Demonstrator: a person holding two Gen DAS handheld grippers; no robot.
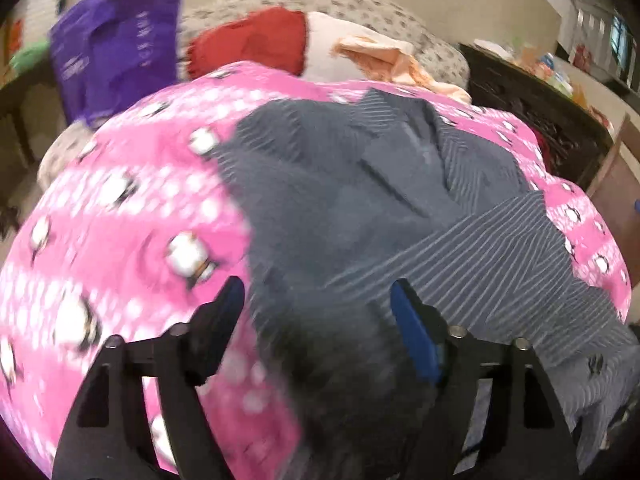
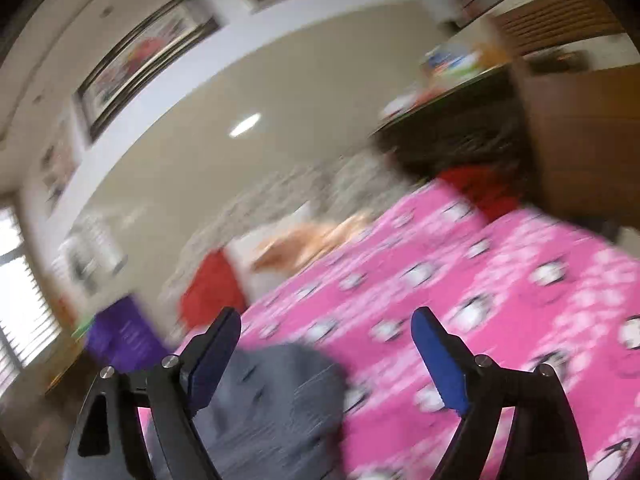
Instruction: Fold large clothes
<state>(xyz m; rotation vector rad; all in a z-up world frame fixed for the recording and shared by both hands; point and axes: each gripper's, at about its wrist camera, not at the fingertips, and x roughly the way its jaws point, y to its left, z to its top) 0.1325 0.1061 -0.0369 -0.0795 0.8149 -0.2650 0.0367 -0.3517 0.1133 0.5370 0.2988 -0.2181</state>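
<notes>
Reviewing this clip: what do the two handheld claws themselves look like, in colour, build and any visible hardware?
Both match. The left claw and right claw each have black angular plastic arms with triangular cut-outs, silver round pivot pins, and flat blue pads lining the inner faces of the fingers. No cables, markings, hands or sleeves show.

Pink penguin-print bedspread (image 1: 120,208) covers bed. Purple bag (image 1: 116,48) at far left; red cloth (image 1: 248,40) and peach cloth (image 1: 384,60) beyond. Framed picture (image 2: 144,60) on wall.
</notes>
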